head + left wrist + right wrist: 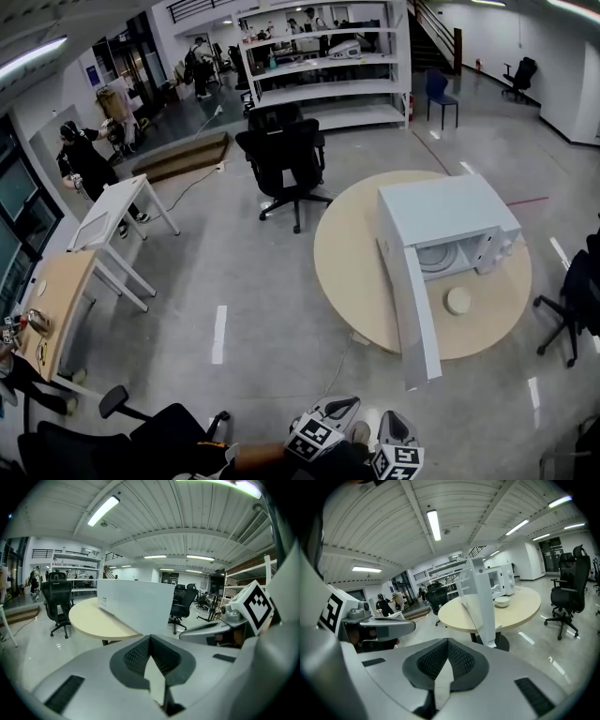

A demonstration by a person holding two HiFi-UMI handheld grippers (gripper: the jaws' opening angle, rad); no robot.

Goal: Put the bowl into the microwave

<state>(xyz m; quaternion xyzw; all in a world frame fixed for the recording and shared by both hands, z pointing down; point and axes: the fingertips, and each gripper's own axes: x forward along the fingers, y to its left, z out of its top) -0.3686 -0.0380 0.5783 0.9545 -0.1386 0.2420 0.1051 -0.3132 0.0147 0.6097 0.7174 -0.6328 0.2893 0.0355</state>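
Left gripper (150,638) is clenched, its two ribbed jaws meeting at the tips with nothing between them. The right gripper (447,640) is closed the same way and is also empty. In the head view both sit side by side at the bottom of the frame, marker cubes up, over the grey floor (262,319) and off the near edge of the round table (347,253). Each gripper shows at the side of the other's view. Beyond them the white microwave (448,214) stands on the tabletop with its door (412,309) swung wide open. The door reaches out past the table's near edge towards the grippers. The bowl (458,300), pale and shallow, lies upright on the tabletop just in front of the open oven cavity. It is on the right of the door and near the table's right-hand edge. It is outside the microwave, well apart from both grippers, and closer to the right one. In the right gripper view the bowl shows beyond the door's edge. A black office chair (286,155) stands on the floor past the table's far left edge.
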